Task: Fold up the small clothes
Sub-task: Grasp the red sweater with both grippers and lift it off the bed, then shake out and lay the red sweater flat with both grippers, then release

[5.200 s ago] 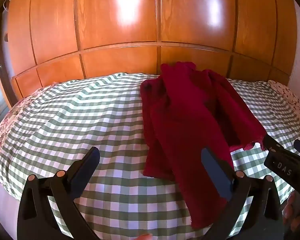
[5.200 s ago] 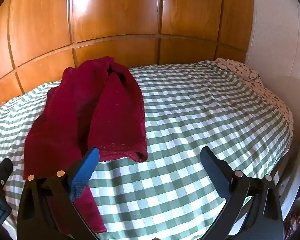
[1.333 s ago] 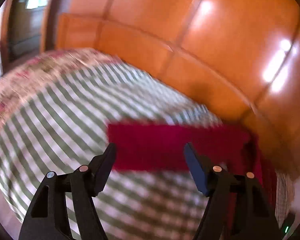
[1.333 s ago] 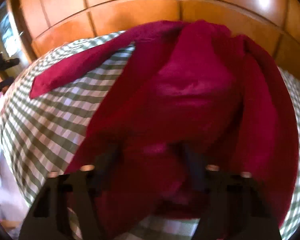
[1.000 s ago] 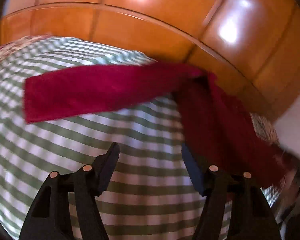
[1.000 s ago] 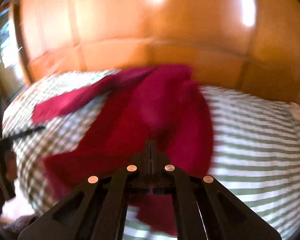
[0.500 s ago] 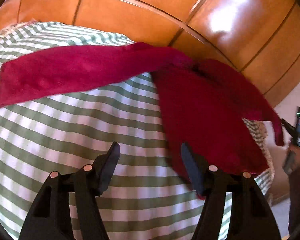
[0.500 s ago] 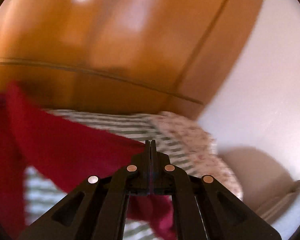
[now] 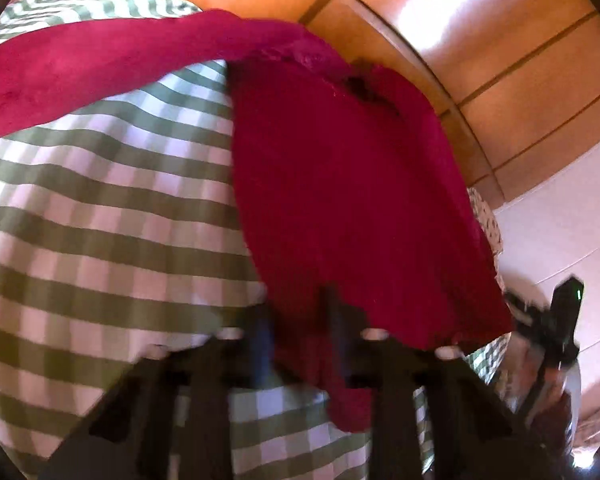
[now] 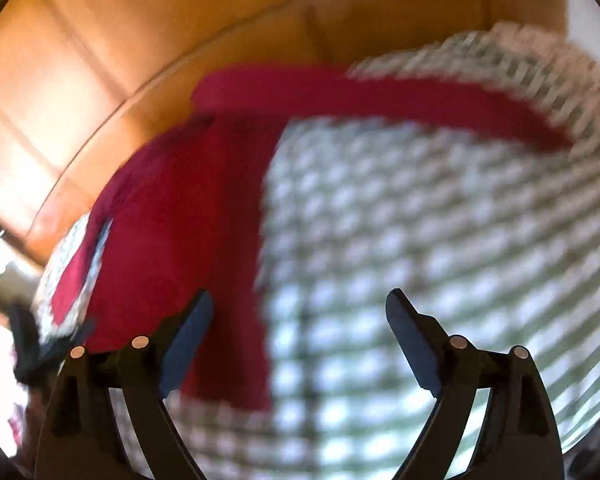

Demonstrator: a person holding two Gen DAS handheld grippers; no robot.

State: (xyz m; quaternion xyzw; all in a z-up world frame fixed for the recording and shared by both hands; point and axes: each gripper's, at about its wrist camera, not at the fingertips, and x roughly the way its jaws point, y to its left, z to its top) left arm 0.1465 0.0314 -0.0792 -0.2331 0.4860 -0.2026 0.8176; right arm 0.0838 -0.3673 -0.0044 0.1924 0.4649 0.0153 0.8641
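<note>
Through my left wrist camera the red garment (image 9: 340, 184) fills the middle, its body running from about 12 o'clock down to 6 o'clock, with one sleeve stretched out flat toward 10 o'clock over the green-checked bedcover (image 9: 100, 216). My left gripper (image 9: 300, 344) sits at 6 o'clock with its two fingers around the garment's lower hem; the fingers look drawn near each other with red cloth between them, but the blur is too heavy — I cannot tell whether they are clamped on it. At 4 o'clock my right gripper (image 9: 556, 332) shows as a dark shape past the garment's edge. The wooden headboard (image 9: 460, 40) curves across 1 o'clock.

Through my right wrist camera everything is smeared by motion. My right gripper (image 10: 300, 340) stands with its fingers wide apart, nothing between them — checked bedcover (image 10: 440, 220) lies behind the gap. The garment (image 10: 188, 220) lies at 9 to 11 o'clock, one sleeve arcing toward 2 o'clock. The headboard (image 10: 120, 60) fills 11 o'clock.
</note>
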